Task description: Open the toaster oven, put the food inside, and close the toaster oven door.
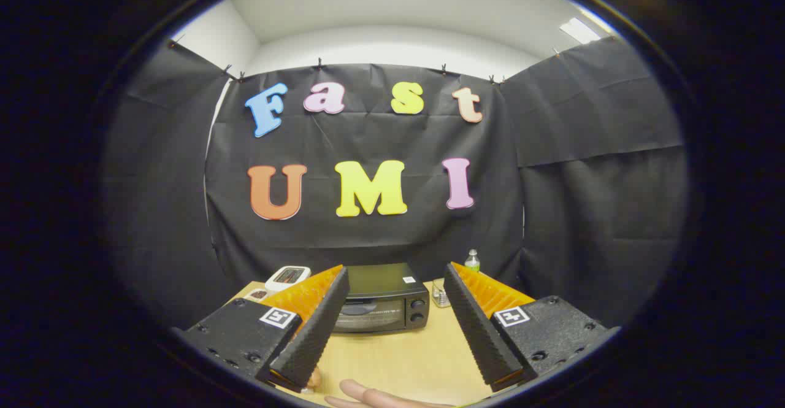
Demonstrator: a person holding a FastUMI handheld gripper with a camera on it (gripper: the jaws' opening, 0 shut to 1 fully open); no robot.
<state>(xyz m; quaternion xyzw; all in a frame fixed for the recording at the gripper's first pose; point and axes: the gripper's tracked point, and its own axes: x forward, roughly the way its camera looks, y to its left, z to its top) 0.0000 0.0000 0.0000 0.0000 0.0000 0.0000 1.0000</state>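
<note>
**Gripper wide open, toaster oven dead ahead**

We start with the worktop (392,359), pale wood, running away from us to the black cloth wall. At its far edge sits the toaster oven (381,302), a dark boxy unit, door closed, framed right between our fingers and well beyond them. We reckon it is heavy and rigid enough to stay put, with a glass-fronted door that wants a gentle pull. The handle (362,310) looks like a bar across the top of the door, and that is where we would take hold, though it is small and blurred from here. Two knobs (417,310) sit on its right side. Left of the oven is a white device (287,277); right of it, a glass jar (438,294) and a small bottle (471,260). Our gripper (392,328) is spread wide, holding nothing. A hand (374,396) rests at the near edge. We cannot pick out the food.
</note>
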